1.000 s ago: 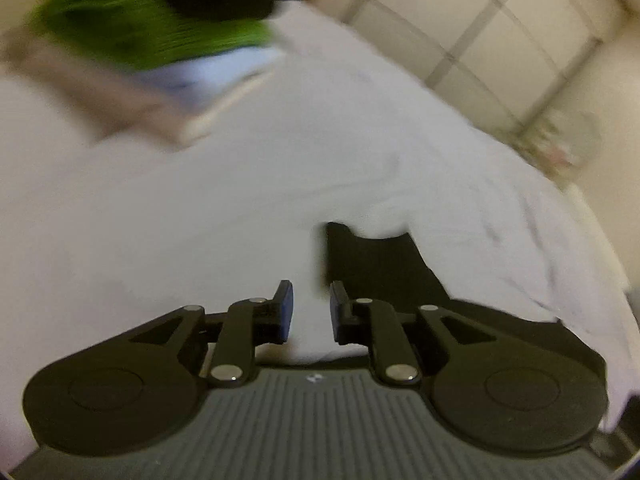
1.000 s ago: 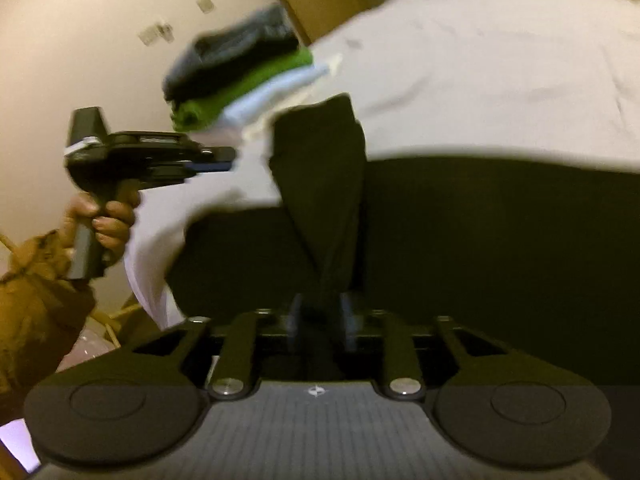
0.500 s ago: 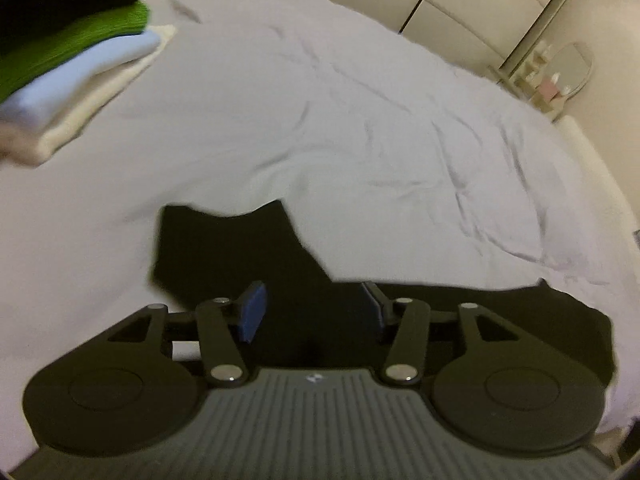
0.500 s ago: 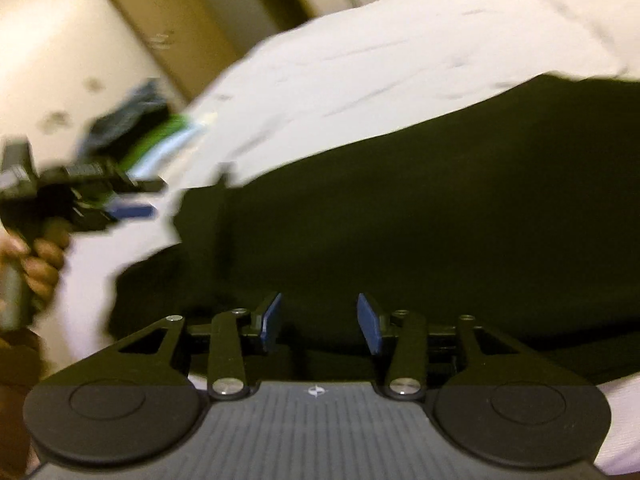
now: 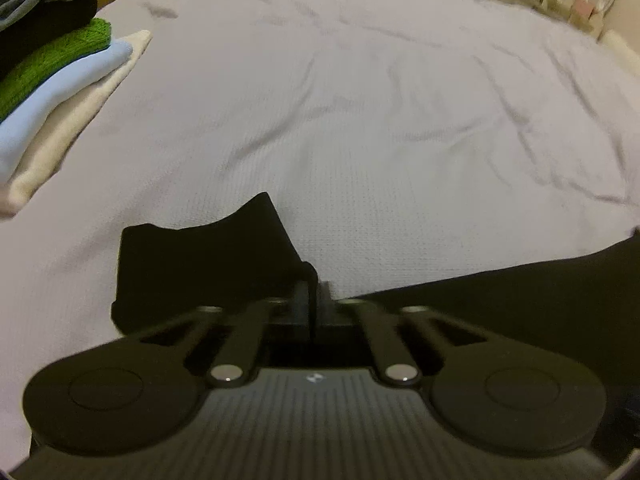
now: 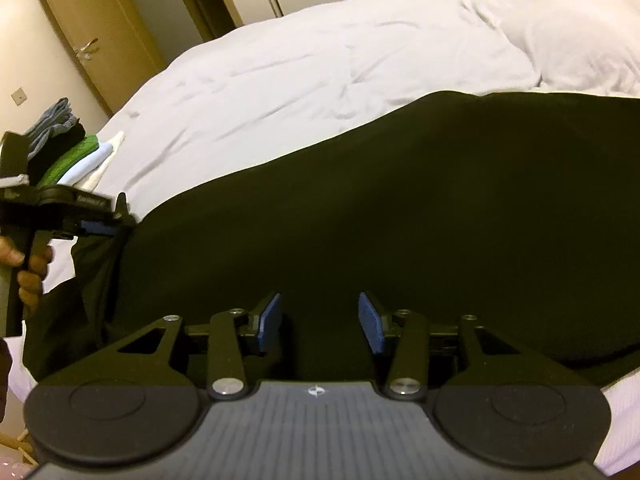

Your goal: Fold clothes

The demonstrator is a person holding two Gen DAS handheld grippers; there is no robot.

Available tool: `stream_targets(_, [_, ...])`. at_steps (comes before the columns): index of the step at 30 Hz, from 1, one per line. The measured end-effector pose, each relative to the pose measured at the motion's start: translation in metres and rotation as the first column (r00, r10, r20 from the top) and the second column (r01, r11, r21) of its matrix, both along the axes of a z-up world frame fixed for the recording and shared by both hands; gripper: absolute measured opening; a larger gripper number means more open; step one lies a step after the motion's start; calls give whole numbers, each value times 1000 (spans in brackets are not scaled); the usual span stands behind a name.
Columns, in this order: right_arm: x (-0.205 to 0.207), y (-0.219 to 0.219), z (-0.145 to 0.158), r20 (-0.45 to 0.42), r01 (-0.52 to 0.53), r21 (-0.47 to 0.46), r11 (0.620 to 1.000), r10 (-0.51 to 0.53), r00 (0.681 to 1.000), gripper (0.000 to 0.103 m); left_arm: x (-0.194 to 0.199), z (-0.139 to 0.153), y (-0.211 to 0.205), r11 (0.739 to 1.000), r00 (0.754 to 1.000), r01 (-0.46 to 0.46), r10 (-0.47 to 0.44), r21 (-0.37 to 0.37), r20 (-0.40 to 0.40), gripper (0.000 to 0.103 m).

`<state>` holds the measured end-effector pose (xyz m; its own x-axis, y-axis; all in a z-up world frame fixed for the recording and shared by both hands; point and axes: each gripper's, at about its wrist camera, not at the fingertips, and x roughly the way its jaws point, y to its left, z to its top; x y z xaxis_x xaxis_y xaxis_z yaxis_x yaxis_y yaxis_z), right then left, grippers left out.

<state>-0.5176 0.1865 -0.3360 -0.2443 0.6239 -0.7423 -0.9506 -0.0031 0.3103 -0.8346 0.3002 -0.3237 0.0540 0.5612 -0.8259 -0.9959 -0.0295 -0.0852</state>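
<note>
Near the bed's point(image 6: 320, 60) front edge, the left claw point(image 5: 314, 300) pinches the unfolded black garment's point(image 6: 400, 208) corner, the right claw point(image 6: 320, 322) gapes, folded stack point(image 5: 52, 80) done.

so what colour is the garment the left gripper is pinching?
Black garment, clearest in the right wrist view; left gripper shut on its edge.

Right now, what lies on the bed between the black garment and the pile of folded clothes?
Only bare white bedsheet lies between the black garment and the pile of folded clothes, in the left wrist view.
</note>
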Motion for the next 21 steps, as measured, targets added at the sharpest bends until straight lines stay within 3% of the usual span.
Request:
stream_targets(8, [-10, 6, 3, 40, 18, 3, 1000, -18, 999, 51, -69, 55, -109, 973, 995, -98, 90, 209, 50, 0])
stream_targets(10, [-10, 4, 2, 39, 21, 2, 1000, -21, 999, 51, -90, 54, -139, 966, 987, -152, 135, 208, 93, 1])
stream_targets(13, [-6, -1, 3, 11, 41, 5, 999, -41, 999, 53, -118, 31, -176, 967, 964, -214, 186, 138, 188, 6])
stream_targets(15, [-3, -4, 4, -26, 54, 1, 999, -54, 998, 54, -123, 10, -193, 964, 953, -256, 240, 70, 187, 5])
stream_targets(18, [2, -9, 4, -95, 66, -10, 998, -66, 993, 55, -126, -6, -217, 949, 939, -311, 299, 49, 170, 7])
stream_targets(21, [9, -19, 1, -204, 73, -24, 997, -76, 976, 55, -134, -3, -230, 939, 905, -338, 306, 62, 296, 12])
